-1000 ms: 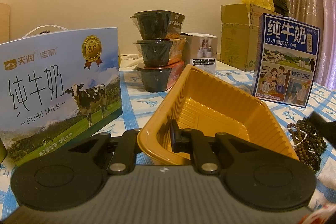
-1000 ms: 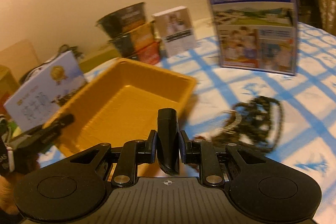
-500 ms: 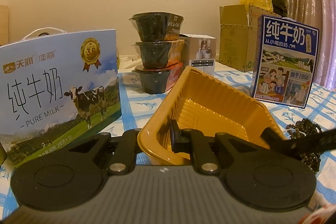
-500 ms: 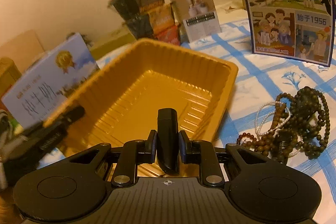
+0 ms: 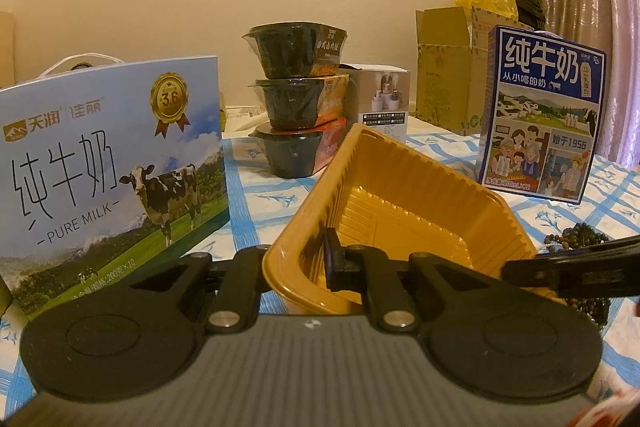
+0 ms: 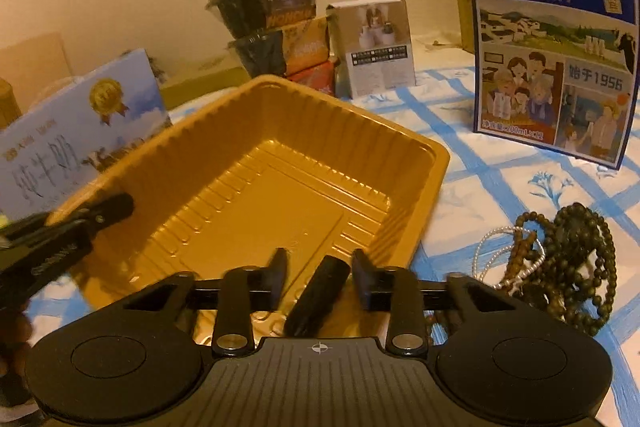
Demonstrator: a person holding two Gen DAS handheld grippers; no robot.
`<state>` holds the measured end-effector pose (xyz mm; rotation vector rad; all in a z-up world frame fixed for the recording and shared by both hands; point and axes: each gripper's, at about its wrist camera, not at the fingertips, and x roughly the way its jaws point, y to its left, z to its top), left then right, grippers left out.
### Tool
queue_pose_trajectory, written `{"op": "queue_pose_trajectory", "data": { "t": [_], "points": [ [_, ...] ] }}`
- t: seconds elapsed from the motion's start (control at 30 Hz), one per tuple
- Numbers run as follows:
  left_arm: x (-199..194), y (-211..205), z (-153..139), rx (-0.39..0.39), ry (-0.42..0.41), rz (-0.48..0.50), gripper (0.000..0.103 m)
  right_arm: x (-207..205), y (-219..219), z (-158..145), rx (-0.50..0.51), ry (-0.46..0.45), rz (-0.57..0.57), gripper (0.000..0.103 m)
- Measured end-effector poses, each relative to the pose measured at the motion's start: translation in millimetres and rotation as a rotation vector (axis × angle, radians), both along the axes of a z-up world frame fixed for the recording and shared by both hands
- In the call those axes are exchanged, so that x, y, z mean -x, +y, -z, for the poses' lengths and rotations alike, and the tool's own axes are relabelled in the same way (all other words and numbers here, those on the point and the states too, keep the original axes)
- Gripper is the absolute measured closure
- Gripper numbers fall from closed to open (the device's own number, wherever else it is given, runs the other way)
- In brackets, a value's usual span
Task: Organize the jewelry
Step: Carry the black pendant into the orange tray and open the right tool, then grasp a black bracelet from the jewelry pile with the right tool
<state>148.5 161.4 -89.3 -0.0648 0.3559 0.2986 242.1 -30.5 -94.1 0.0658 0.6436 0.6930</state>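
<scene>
Warm, dim amber light fills the room; fisheye curvature bends the frame edges, corners darken, and the right wrist view is softly blurred at left.

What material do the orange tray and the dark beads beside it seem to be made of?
Orange tray: most likely thin moulded plastic, glossy; its walls are ribbed and its floor reflects light. Dark beads: perhaps wood or seed, matte brown-green, small round pieces on strings; the picture leaves this open.
</scene>
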Motion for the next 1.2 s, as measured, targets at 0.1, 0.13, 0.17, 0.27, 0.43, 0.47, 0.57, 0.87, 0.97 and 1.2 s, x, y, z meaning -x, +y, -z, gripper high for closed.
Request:
{"op": "queue_pose_trajectory", "data": {
  "t": [0.1, 0.13, 0.17, 0.27, 0.43, 0.47, 0.57, 0.87, 0.97, 1.2],
  "points": [
    [0, 0, 0, -0.001, 0.000, 0.000, 0.091, 10, -19, -4, -0.023, 0.002, 0.001, 0.060],
    [0, 0, 0, 0.000, 0.000, 0.000, 0.091, 13, -26, -5, -0.030, 0.009, 0.006, 0.060],
    [0, 0, 0, -0.001, -0.001, 0.001, 0.091, 14, -34, -4, -0.036, 0.019, 0.013, 0.060],
    [0, 0, 0, -0.003, 0.000, 0.000, 0.091, 15, -58, -1, -0.025, 0.054, 0.060, 0.060],
    [0, 0, 1, 0.000, 0.002, 0.000, 0.091, 12, -103, 5, -0.011, 0.087, 0.141, 0.060],
    [1, 0, 1, -0.001, 0.001, 0.000, 0.091, 10, -111, 7, -0.014, 0.100, 0.154, 0.060],
    [1, 0, 1, -0.002, 0.001, 0.000, 0.091, 3, -133, 10, -0.026, 0.133, 0.205, 0.061],
    [0, 1, 0, -0.002, 0.003, 0.001, 0.091, 2, -146, 12, -0.031, 0.128, 0.222, 0.061],
    [0, 1, 0, -0.002, 0.003, 0.001, 0.091, 3, -137, 14, -0.022, 0.123, 0.192, 0.066],
    [0, 0, 1, -0.002, 0.003, 0.001, 0.091, 9, -113, 23, 0.055, 0.100, 0.132, 0.073]
  ]
}}
